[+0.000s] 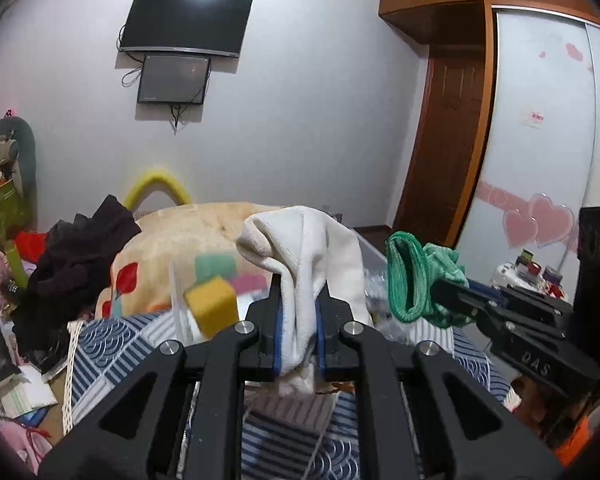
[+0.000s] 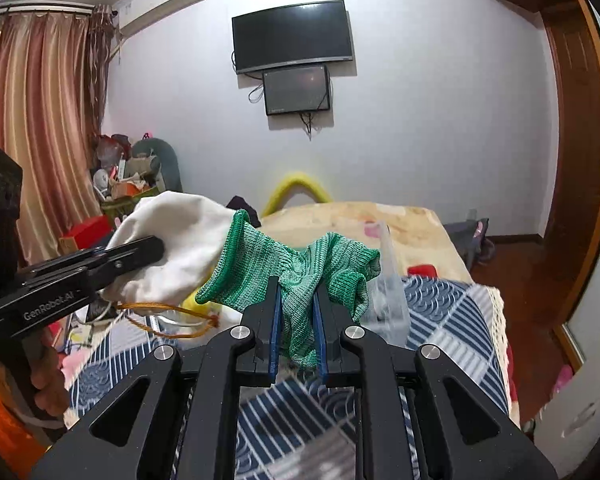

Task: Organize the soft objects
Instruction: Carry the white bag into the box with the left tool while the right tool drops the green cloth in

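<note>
Left gripper (image 1: 298,320) at bottom centre of the left wrist view, clamped on a white cloth (image 1: 304,252); cloth bunched above the blue pads (image 1: 278,336), tail hanging below them. Same cloth seen at centre left of the right wrist view (image 2: 180,248), pinched by the left gripper (image 2: 156,246) coming in from the left edge, orange cord (image 2: 168,320) dangling under it. Right gripper (image 2: 298,328) at bottom centre of the right wrist view, closed on a green knit glove (image 2: 300,276); cuff spread to the left, touching or overlapping the white cloth, cannot tell which. Glove also visible at centre right of the left wrist view (image 1: 412,276), held by the right gripper (image 1: 444,288) entering from the right. Both items held up above a blue patterned bedspread (image 1: 112,344). Yellow foam block (image 1: 212,308) blurred at centre left, beside a clear plastic bin (image 2: 390,280). Dark clothes (image 1: 76,256) piled left of centre. TV (image 1: 186,20) on the wall, upper left.
</note>
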The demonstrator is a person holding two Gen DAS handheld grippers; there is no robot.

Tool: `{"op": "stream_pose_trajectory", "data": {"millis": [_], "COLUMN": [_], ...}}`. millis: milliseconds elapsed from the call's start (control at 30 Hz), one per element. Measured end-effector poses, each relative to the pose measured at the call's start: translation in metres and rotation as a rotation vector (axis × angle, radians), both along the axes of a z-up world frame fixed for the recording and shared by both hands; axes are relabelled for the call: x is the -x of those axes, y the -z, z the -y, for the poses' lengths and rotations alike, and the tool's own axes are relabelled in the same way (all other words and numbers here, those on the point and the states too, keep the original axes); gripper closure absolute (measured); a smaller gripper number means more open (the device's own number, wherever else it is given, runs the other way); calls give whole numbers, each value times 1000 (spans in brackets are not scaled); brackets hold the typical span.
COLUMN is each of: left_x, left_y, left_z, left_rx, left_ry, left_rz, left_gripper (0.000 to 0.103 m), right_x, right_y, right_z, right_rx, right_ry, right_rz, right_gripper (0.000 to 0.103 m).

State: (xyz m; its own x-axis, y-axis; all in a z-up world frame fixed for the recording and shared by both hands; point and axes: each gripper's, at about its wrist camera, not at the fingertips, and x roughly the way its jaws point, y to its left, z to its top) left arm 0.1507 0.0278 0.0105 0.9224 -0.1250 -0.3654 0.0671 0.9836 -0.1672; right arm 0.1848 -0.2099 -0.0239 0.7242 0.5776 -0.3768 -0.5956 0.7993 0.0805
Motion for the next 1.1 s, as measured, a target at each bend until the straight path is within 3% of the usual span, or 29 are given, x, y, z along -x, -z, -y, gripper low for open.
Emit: {"op": "stream_pose_trajectory", "data": {"millis": [133,400,533,633,767,833,1100], "left_x": [-27,-70,-75,-70,-60,-55,-20], "left_y": [6,42,50,50,45,40,13], "left_z": [4,5,1,-1,2,2,1], "left_rx": [-27,-31,-13,-19,-44,-50,-65], "left_ry": [-11,-14,-3,-4,-6,-7,-29], "left_rz": [-24,-148,-184,-177,-155,-141,-54], "left_gripper": [91,90,71,59,55,52,43], "right_x": [-10,-34,-50,-57,-57,-54,-29], "right_y": [-2,14,30,41,45,41,9], "right_z": [-12,-41,-54,-59,-58,-54,-25], "right_rx": [-1,62,109,141,153,141,92], "right_ry": [-5,-12,-2,-4,-6,-7,-1], "right_rz": [0,-53,-109,-147,-167,-170,-73], "right_gripper": [90,90,89,87,85,79,61]}}
